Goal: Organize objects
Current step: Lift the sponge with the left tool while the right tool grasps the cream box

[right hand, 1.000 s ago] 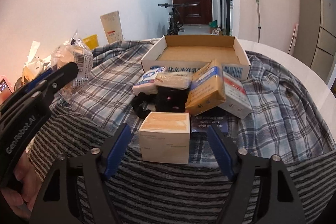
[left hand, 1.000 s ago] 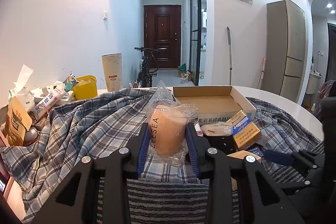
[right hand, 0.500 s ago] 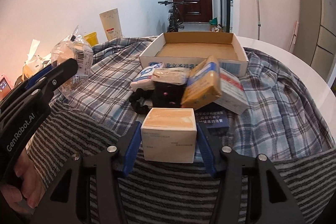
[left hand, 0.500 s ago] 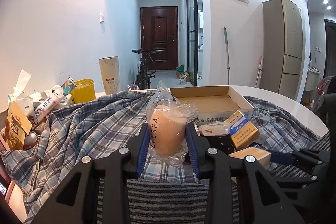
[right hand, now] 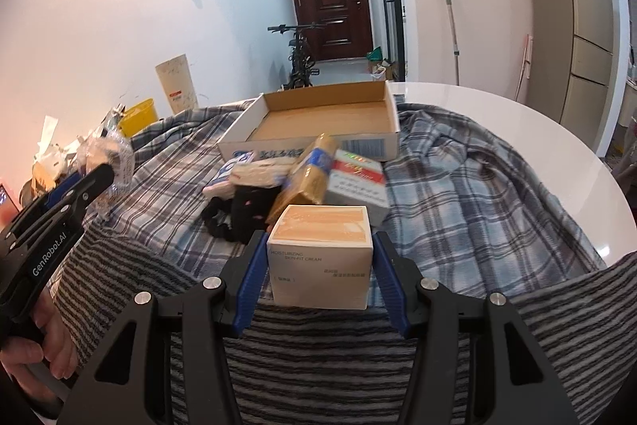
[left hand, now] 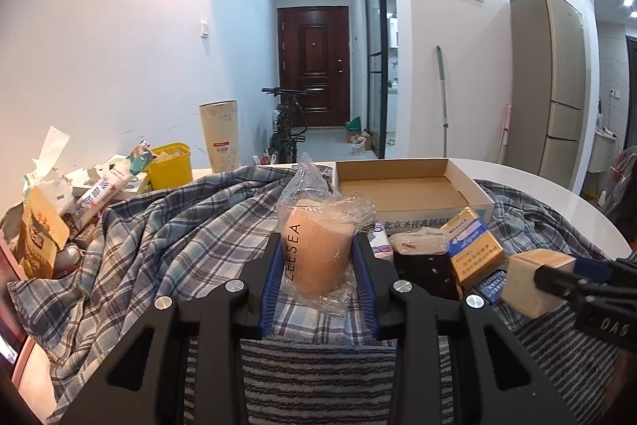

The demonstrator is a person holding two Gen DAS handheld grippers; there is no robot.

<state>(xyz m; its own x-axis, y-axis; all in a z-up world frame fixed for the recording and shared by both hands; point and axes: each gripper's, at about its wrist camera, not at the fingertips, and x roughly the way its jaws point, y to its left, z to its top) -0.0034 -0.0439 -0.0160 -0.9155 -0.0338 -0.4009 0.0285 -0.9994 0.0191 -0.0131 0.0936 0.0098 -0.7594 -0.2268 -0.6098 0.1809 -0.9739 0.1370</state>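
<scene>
My left gripper (left hand: 320, 265) is shut on a peach ZEESEA item in a clear plastic bag (left hand: 316, 253), held above the plaid cloth (left hand: 171, 237). In the right wrist view my right gripper (right hand: 320, 265) is shut on a cream skin-cream box (right hand: 320, 265), lifted just off the striped cloth (right hand: 318, 357). The same cream box (left hand: 533, 277) shows at the right of the left wrist view. An open cardboard tray (right hand: 322, 120) lies beyond, empty inside. Before it sits a pile: a yellow-blue carton (right hand: 312, 174), a red-white carton (right hand: 354, 182), a white packet (right hand: 258, 172) and a black item (right hand: 239, 214).
Snack bags (left hand: 40, 222), a yellow tub (left hand: 169, 166) and a tall paper tube (left hand: 221, 134) crowd the table's left side. The white round table (right hand: 537, 130) shows bare at the right. A hand (right hand: 40, 345) grips the left tool's handle at the lower left.
My right gripper closed from wide open onto the cream box, then lifted it and carried it toward the pile. The left gripper kept still with its bagged item.
</scene>
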